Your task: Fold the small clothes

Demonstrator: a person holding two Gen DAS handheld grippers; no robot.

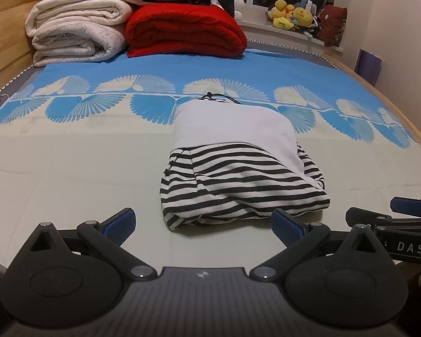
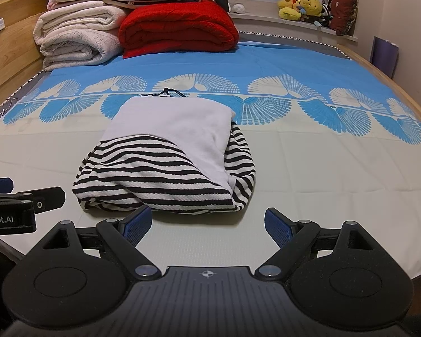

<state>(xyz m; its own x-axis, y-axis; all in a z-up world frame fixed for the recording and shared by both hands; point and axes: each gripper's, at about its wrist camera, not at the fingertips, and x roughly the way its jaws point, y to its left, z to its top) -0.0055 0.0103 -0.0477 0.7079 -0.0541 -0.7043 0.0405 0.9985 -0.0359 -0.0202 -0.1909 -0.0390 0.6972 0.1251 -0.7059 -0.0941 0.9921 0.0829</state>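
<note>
1. Striped garment (image 1: 238,179): folded into a soft rectangular bundle, black-and-white ribbed knit with a plain white panel on top, lying mid-frame on the bed (image 1: 70,168).
2. Bed cover: smooth cream with a blue fan-print band.
3. Left gripper (image 1: 203,226): jaws spread, blue textured pads, nothing held, just short of the bundle's near edge.
4. Right gripper (image 2: 207,224): same, spread and empty.
5. Upper left: rolled fluffy cream blankets (image 1: 73,32) beside a quilted red blanket (image 1: 185,32).

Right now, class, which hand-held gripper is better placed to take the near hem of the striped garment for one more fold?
Probably the right hand-held gripper: it is open, and the striped garment has its hem lying just ahead between its fingers. The left hand-held gripper, also open, faces only the garment's left corner.
</note>
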